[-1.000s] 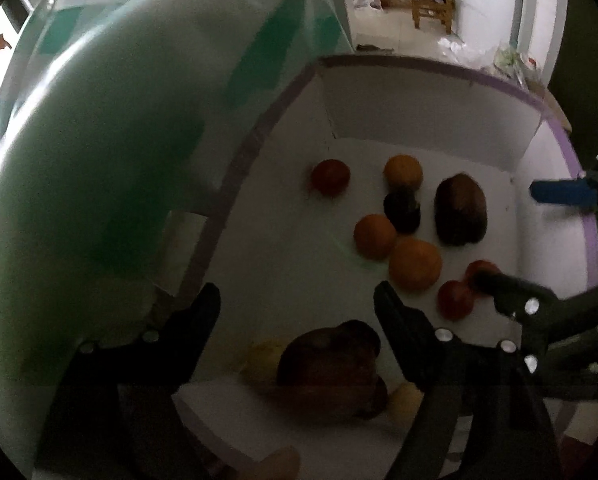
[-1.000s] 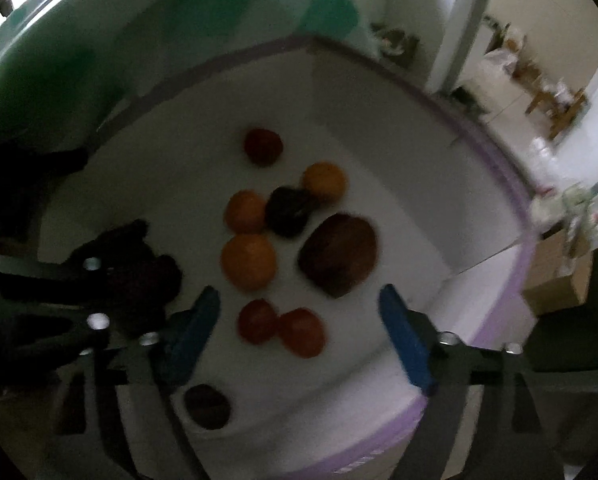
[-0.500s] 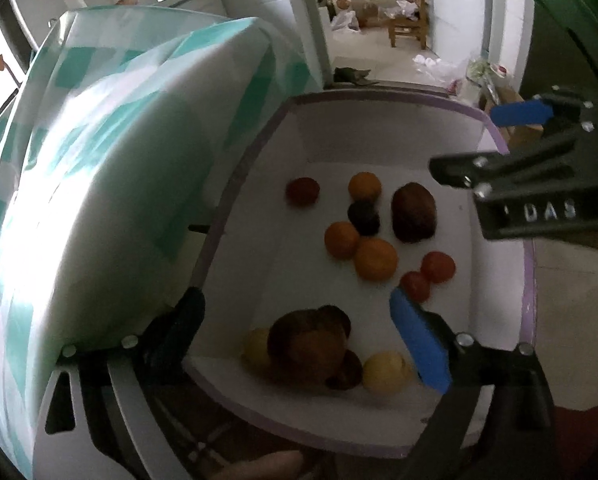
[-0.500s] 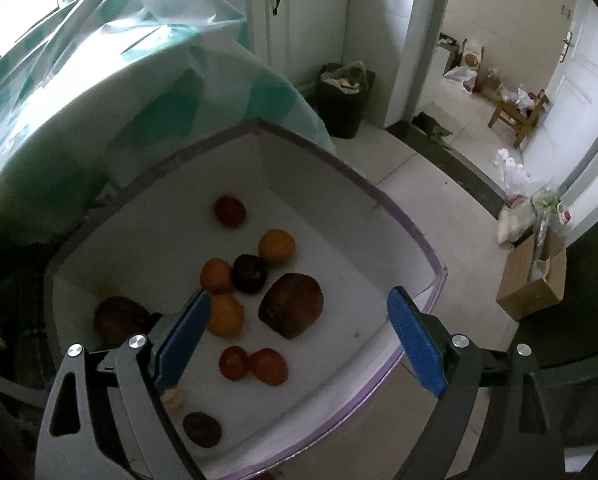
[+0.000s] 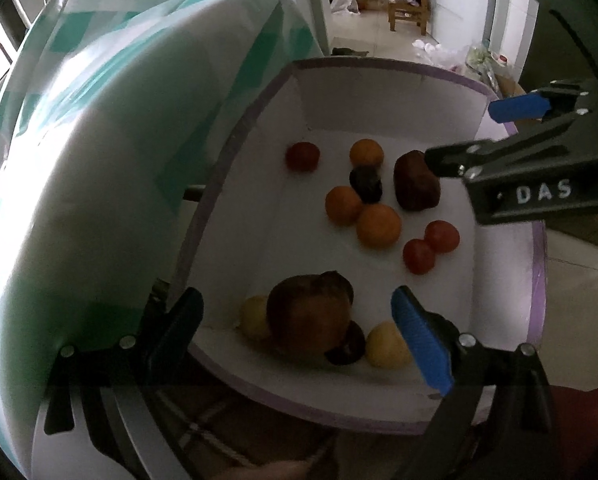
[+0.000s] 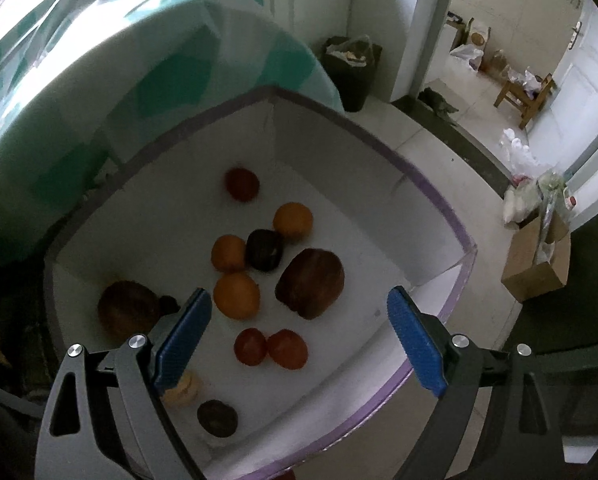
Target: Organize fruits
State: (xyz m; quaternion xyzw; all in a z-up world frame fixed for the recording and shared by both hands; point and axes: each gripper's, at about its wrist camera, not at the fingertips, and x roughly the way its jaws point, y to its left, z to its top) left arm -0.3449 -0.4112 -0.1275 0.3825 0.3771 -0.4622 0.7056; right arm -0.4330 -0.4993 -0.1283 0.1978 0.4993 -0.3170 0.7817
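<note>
Both claws are now lifted out of the white box (image 5: 399, 92). The left claw (image 5: 299, 332) stands wider open above the big brown fruit (image 5: 309, 316).

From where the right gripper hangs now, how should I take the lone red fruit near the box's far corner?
Come straight down on the lone red fruit and pinch across its round middle. It lies apart from the other fruit, with bare floor of the white box all around, so either finger line fits. The right gripper is already open.
</note>
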